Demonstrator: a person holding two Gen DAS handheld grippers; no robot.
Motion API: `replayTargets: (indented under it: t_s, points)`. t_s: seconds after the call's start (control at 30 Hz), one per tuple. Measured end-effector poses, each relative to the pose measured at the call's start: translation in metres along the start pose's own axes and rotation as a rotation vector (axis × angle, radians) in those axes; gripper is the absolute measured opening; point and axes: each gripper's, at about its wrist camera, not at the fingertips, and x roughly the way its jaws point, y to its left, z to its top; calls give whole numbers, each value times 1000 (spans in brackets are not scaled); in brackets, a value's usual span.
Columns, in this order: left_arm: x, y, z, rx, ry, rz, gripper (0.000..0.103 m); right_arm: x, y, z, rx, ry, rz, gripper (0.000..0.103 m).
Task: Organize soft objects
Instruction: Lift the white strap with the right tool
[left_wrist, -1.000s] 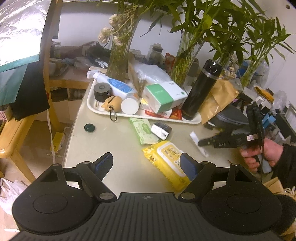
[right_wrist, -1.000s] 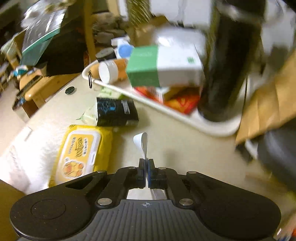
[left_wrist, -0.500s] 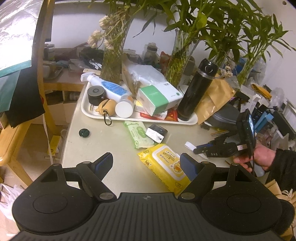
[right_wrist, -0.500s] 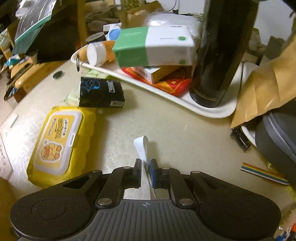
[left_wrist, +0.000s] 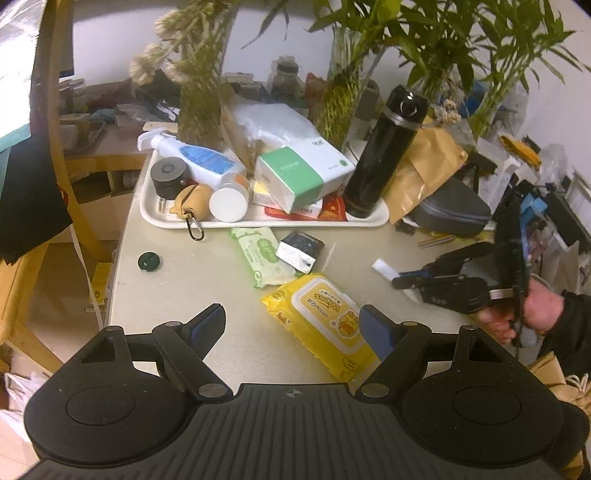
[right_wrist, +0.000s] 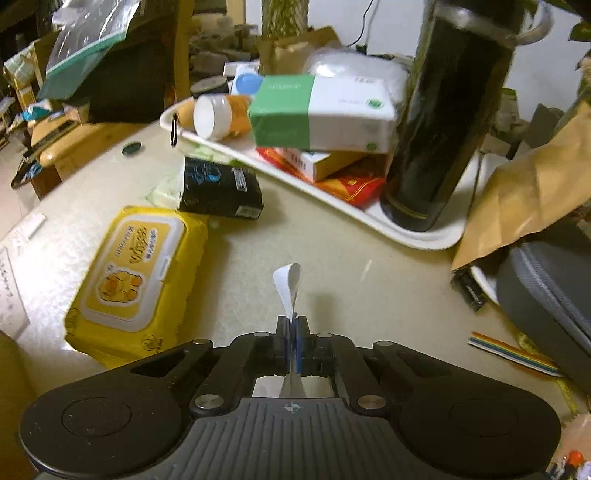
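The right tongs are closed tight on a small white paper strip, which curls up out of the pads above the table. From the other side the same tongs show at about three o'clock, carried by a hand in a dark sleeve, the white strip poking out toward the middle of the table.

The left tongs stand wide open with nothing between them, hovering over the near edge of the table. The yellow wipes pack lies flat just ahead of them, its near end passing behind the right-hand blue pad. At twelve o'clock from that pack lies a green wipes pack, with a small black packet resting partly on it.

Beyond these, at twelve o'clock, a white tray holds a green-and-white tissue pack, a tall black flask standing upright at its right end, a spray bottle lying down, and a white-capped orange bottle on its side. A brown paper bag sits just beside the flask, and a grey case near it at two o'clock
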Motion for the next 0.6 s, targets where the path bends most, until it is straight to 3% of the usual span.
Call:
replayTargets:
  t_s: [0.4,0.6]
  points:
    - [7,-36,39,6,49,50,79,-62,-8,-14,83,-61,-20,5]
    - [27,-50,51,-71,134,97,80,-91,-11,-23,142,-98,-17,5]
